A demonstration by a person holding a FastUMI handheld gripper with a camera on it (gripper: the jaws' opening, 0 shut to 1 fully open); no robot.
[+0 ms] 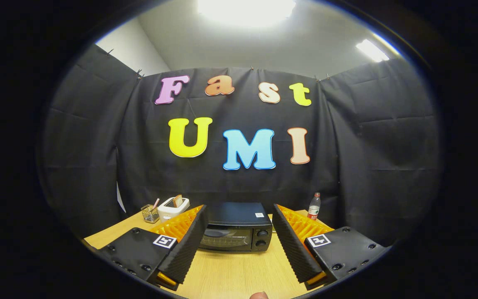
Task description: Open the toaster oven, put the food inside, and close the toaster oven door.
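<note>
While your gripper (239, 245) hangs with its fingers spread wide and nothing between them, the toaster oven (237, 227) sits on the wooden table (230, 274) just beyond the fingertips, framed in the gap between the two fingers; its door is up and closed, the glass dark, so you cannot tell whether any food lies inside it. That leaves you with a scene that fits two stages equally well: either the food is already in and the door has been swung back up, or the oven is closed with the food somewhere else on the table; the glass settles neither. No loose food is plain to see on the bare wood ahead of the fingers; a small rounded thing (259, 295) pokes up at the near edge of the table, too cut off to name.

As for containers, a white toaster (173, 207) stands behind your left finger with what looks like a slice of bread (177, 200) upright in its slot; beside it a small wire basket (150, 213) holds a pinkish stick-like item; a plastic bottle (314, 206) with a red cap stands behind the right finger, near the cloth wall.
</note>
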